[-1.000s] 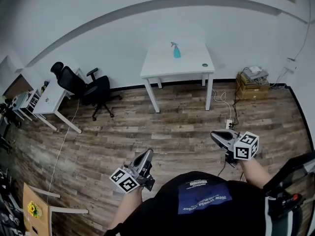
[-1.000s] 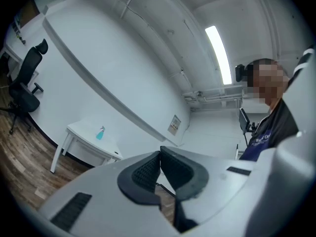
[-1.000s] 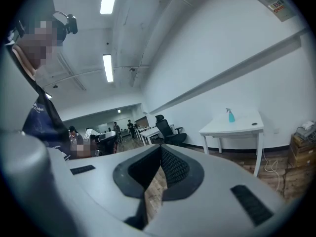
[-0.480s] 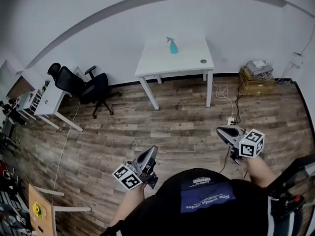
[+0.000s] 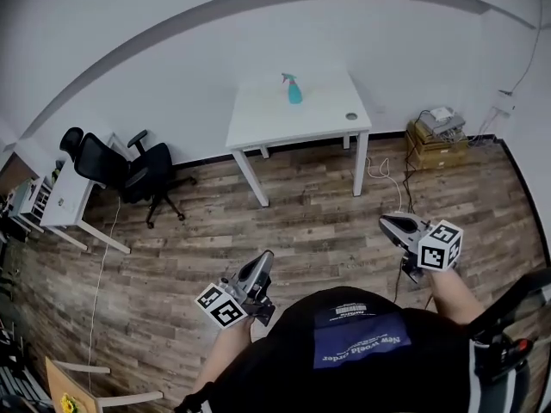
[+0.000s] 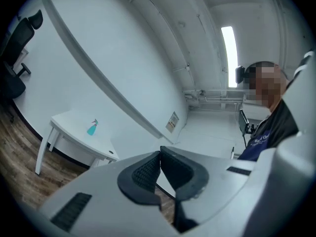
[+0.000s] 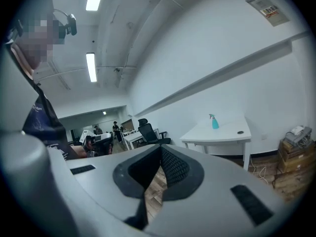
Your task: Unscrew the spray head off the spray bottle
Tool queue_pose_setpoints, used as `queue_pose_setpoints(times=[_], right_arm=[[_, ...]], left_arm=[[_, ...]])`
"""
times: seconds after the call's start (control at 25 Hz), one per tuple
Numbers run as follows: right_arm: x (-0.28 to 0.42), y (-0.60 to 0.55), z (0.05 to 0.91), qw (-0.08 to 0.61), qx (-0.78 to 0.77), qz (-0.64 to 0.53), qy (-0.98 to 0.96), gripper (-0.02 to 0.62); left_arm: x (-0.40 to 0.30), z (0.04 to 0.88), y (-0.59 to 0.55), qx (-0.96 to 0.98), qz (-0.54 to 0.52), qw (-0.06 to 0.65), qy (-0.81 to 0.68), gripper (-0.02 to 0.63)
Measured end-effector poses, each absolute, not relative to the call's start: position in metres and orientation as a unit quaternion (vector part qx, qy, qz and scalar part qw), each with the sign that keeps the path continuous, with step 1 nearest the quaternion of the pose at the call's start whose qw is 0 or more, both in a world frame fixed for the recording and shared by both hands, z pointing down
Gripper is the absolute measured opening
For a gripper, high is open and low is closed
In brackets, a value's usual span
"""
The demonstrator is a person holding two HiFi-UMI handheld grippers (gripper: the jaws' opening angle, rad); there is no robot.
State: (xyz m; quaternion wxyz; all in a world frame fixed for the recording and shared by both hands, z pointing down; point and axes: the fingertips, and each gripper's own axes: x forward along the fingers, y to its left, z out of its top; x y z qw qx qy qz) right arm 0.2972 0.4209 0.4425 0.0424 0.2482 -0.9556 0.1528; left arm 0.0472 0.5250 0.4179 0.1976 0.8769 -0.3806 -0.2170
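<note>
A teal spray bottle (image 5: 294,90) with its spray head on stands upright on a white table (image 5: 258,119) against the far wall. It also shows small in the left gripper view as the spray bottle (image 6: 92,128) and in the right gripper view as the spray bottle (image 7: 215,122). My left gripper (image 5: 262,260) is shut and empty, low at the left, far from the table. My right gripper (image 5: 387,224) is shut and empty too, at the right above the wooden floor.
A small round object (image 5: 350,116) lies near the table's right edge. A black office chair (image 5: 138,170) and a white desk (image 5: 65,198) stand at the left. Cardboard boxes (image 5: 437,140) and a cable with a power strip (image 5: 405,218) lie right of the table.
The view has shifted toward the table, which now sits slightly lower and further left in the picture. Both grippers keep shut and stay at about the same places in the frame.
</note>
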Motion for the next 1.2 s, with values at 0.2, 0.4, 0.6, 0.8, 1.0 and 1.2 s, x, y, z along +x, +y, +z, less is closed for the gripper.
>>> queue_pose_setpoints(times=[0.2, 0.4, 0.6, 0.8, 1.0, 1.2], right_arm=[[0.225, 0.400, 0.427, 0.040, 0.261, 0.144, -0.954, -0.003], [0.163, 0.382, 0.438, 0.058, 0.255, 0.153, -0.953, -0.003], [0.121, 0.363, 0.444, 0.074, 0.248, 0.156, -0.953, -0.003], [0.110, 0.331, 0.445, 0.085, 0.249, 0.163, -0.951, -0.003], [0.111, 0.281, 0.452, 0.079, 0.214, 0.178, -0.957, -0.003], [0.130, 0.212, 0.452, 0.070, 0.173, 0.177, -0.966, -0.003]], left_arm=[[-0.024, 0.401, 0.494, 0.889, -0.212, 0.184, -0.363, -0.008], [-0.079, 0.413, 0.469, 0.889, -0.219, 0.191, -0.353, -0.008], [-0.116, 0.433, 0.445, 0.883, -0.225, 0.212, -0.353, -0.008], [-0.126, 0.444, 0.418, 0.876, -0.229, 0.226, -0.359, -0.008], [-0.114, 0.438, 0.374, 0.874, -0.216, 0.221, -0.376, -0.008], [-0.092, 0.425, 0.321, 0.860, -0.217, 0.201, -0.416, -0.008]])
